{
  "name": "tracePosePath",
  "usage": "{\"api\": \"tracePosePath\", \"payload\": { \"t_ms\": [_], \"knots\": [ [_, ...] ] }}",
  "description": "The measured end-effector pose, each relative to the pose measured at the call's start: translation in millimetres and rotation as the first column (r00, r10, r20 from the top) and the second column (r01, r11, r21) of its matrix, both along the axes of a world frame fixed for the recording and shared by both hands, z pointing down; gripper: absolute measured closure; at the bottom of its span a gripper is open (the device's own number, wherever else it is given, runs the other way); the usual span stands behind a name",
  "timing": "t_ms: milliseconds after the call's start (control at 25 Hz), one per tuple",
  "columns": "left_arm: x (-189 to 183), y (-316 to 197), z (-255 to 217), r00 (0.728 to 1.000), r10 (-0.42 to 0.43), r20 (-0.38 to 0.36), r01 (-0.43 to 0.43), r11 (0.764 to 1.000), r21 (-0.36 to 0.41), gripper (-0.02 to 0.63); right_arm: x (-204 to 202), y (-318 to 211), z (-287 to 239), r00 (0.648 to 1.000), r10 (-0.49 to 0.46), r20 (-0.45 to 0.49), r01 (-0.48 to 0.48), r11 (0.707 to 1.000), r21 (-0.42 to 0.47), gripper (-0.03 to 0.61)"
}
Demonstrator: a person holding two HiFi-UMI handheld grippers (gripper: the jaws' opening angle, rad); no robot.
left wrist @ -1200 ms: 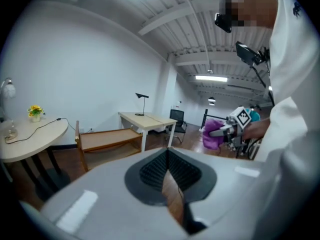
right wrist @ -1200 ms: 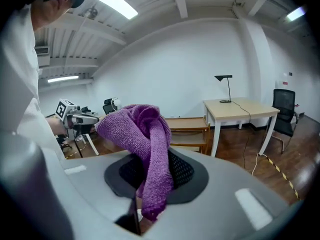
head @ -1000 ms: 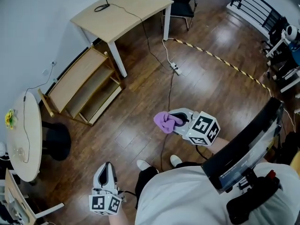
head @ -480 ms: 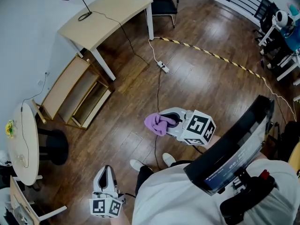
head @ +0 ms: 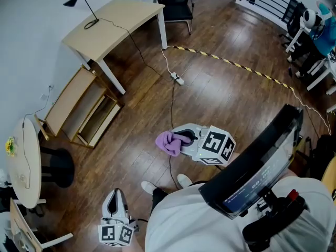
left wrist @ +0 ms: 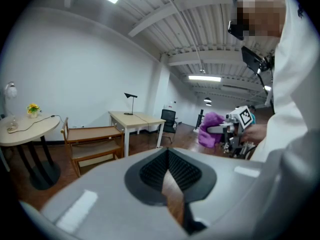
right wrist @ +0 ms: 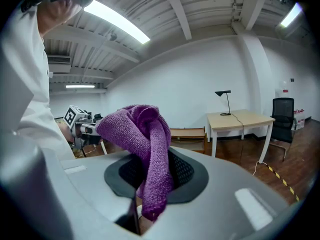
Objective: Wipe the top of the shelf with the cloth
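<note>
Head view: right gripper point(head: 182, 138), fingers clamped on the purple cloth point(head: 167, 143), has drifted left since a second ago; left gripper point(head: 116, 197), fingers closed and empty, sits lower. Bare floor point(head: 131, 135) lies open ahead of the fingers to the shelf point(head: 65, 95), well apart, by the wall point(head: 31, 46).

Wood floor point(head: 131, 135) from the person to the shelf point(head: 71, 100) is bare, so the path is open. Shelf top is uncovered from above, its back against the wall. Counter point(head: 113, 25) leg stands just beside its far end and the round counter point(head: 23, 156) crowds its near end. Cable point(head: 171, 96) and power strip point(head: 176, 78) lie on the floor off to the side.
</note>
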State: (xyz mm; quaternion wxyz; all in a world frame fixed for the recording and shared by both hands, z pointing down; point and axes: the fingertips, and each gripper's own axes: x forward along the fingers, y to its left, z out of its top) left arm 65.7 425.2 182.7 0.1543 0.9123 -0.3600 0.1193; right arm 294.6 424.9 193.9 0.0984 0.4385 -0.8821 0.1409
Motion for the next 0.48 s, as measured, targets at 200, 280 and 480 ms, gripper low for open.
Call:
{"api": "tracePosePath", "payload": {
  "t_ms": [200,280,480],
  "knots": [
    [1.0,5.2,-0.5,1.000,0.000,0.006,0.000,1.000,0.000,0.594,-0.3,4.7,-0.4,1.000,-0.010,-0.009,0.010,1.000,-0.001,0.494],
    [2.2,4.6,-1.4,1.000,0.000,0.006,0.000,1.000,-0.002,0.594,-0.3,4.5,-0.9,1.000,-0.016,-0.020,0.016,1.000,0.000,0.494],
    [3.0,3.9,0.1,1.000,0.014,0.009,-0.014,1.000,0.009,0.594,-2.1,5.4,0.2,0.999,-0.033,-0.028,0.033,0.999,-0.005,0.494]
  ]
}}
